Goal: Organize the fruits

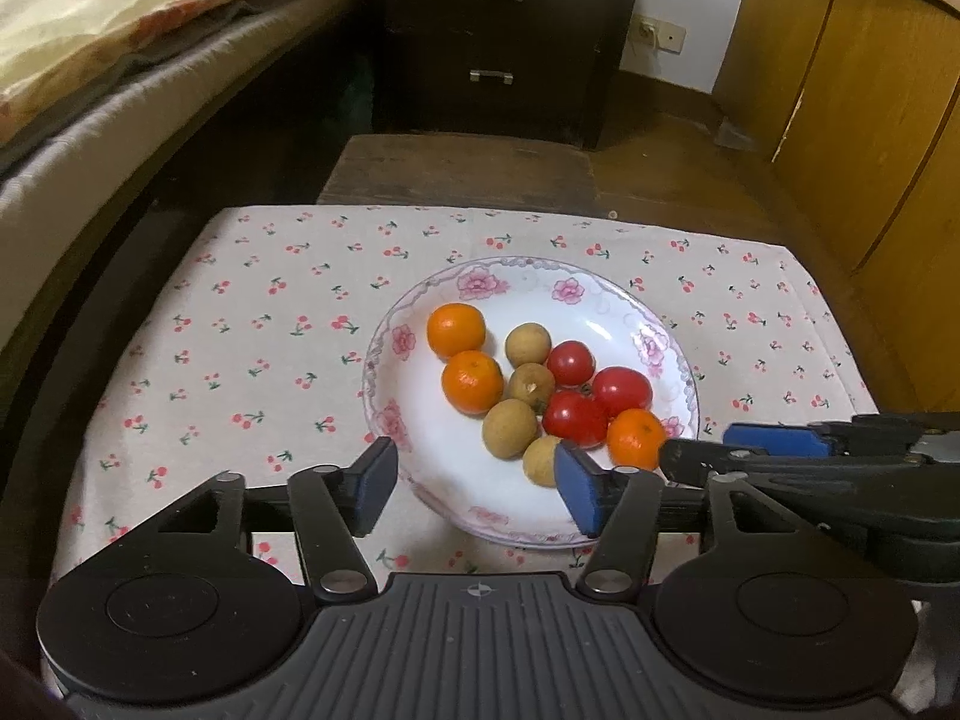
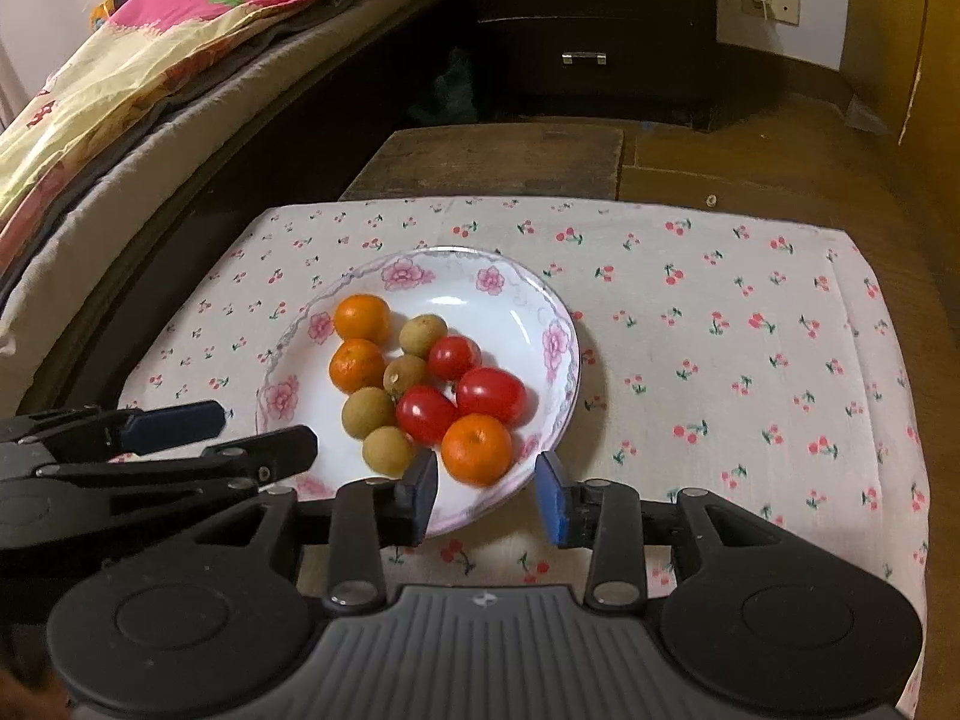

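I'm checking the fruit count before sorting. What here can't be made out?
- Left wrist view: the nearest longan is partly covered by the left hand-held gripper.
- Right wrist view: the plate has its near rim hidden behind the right hand-held gripper.
- Both views: fruit undersides.

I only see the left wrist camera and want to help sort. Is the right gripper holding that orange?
Observer: No. Its own camera shows the right gripper open, the nearest orange lying free on the plate ahead of it.
Operator: Is the brown fruit my left gripper half hides whole?
Observer: Yes, that longan is round and unbroken.
Operator: Fruit hiding on the cloth, right side?
Observer: None shows; only cherry print there.
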Available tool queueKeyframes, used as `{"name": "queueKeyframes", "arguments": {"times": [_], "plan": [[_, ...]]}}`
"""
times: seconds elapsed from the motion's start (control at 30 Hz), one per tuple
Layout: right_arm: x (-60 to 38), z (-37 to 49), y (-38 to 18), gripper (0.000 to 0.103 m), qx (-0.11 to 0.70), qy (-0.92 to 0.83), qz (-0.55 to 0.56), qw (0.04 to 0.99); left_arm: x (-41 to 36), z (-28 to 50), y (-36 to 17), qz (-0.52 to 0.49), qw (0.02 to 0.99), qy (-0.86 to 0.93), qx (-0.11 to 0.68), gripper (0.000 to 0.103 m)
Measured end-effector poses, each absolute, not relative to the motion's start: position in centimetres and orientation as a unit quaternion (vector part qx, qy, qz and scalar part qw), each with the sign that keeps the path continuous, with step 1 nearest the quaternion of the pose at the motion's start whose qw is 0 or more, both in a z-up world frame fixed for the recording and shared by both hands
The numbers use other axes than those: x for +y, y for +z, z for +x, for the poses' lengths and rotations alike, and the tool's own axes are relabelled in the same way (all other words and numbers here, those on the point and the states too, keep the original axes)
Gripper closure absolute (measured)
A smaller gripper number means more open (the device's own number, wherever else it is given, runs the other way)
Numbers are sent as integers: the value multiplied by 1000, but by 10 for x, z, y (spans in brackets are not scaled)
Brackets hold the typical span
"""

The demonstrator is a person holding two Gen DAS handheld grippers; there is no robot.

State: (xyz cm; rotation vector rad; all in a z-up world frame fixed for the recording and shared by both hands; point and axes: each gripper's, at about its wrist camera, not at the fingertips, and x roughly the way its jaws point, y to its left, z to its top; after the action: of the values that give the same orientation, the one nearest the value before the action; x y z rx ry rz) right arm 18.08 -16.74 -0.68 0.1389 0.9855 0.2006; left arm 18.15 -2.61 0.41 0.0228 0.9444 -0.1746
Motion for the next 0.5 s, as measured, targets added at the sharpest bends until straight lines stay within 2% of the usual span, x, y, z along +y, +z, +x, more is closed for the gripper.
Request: {"name": "queueKeyframes", "arguments": {"times": [0.2, 0.33, 0.5], "plan": [[-166, 169, -8, 62, 477, 97, 64, 871, -24, 170, 7, 13, 893, -75, 444, 32], [-165, 159, -4, 62, 470, 95, 54, 876, -24, 160, 10, 29, 901, -61, 428, 23], [-168, 146, 1, 62, 466, 95, 54, 878, -19, 152, 15, 23, 906, -52, 419, 18]]}}
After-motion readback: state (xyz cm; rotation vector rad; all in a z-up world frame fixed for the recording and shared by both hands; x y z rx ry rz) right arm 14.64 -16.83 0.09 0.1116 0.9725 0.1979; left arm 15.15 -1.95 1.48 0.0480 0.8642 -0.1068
